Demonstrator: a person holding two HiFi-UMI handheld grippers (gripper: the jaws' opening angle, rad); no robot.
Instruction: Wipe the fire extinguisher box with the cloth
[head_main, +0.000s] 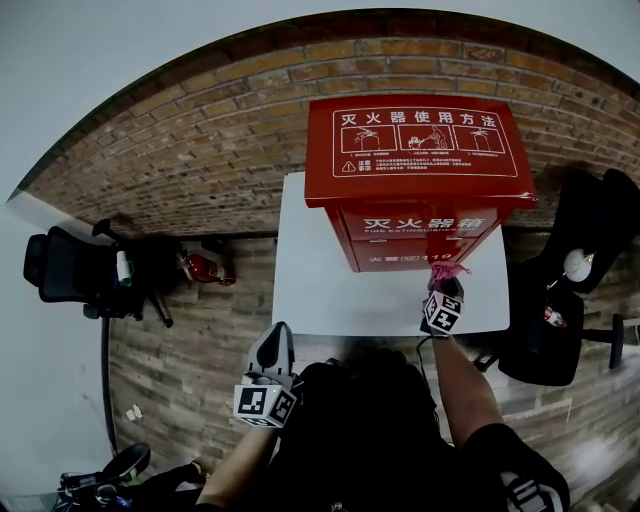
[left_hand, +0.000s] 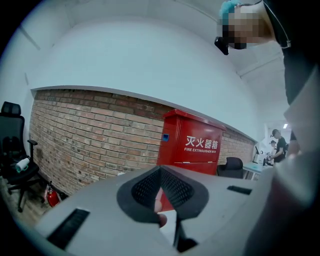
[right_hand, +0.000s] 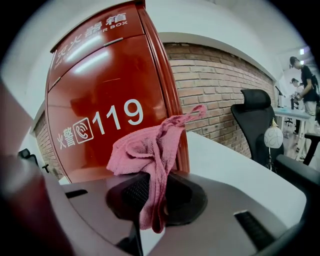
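The left gripper (head_main: 278, 335) and the right gripper (head_main: 441, 285) each have a pale grey shell with dark rectangular slots (left_hand: 70, 227), black dimpled jaw pads (left_hand: 175, 189) and a black-and-white marker cube (head_main: 265, 403), while the person wears a black short-sleeved top (head_main: 350, 430).

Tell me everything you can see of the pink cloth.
The pink cloth is a soft, knitted-looking rag, crumpled and bunched. The right gripper is shut on its lower part; a short tail hangs below, and the rest stands up before the "119" front of the red fire extinguisher box. Whether they touch is unclear.
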